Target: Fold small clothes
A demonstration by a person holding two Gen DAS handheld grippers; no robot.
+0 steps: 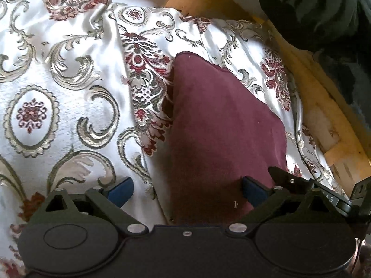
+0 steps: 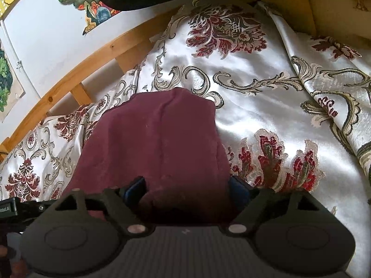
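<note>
A maroon cloth (image 1: 222, 125) lies flat on a white satin bedspread (image 1: 69, 106) with red and grey floral patterns. My left gripper (image 1: 187, 192) stands open over the cloth's near left edge: one blue pad is above the bedspread, the other above the cloth. In the right wrist view the same maroon cloth (image 2: 153, 136) stretches away from my right gripper (image 2: 187, 187). That gripper's jaws are wide apart, and the cloth's near end fills the gap between the blue pads. The right gripper (image 1: 292, 183) also shows black at the cloth's near right corner in the left wrist view.
A wooden bed rail (image 1: 308, 74) runs along the far side, also seen in the right wrist view as the bed rail (image 2: 76, 69) below a white wall with colourful pictures (image 2: 92, 7). A dark bundle (image 1: 313, 11) sits beyond the rail. Creased bedspread (image 2: 301, 92) spreads out to the right.
</note>
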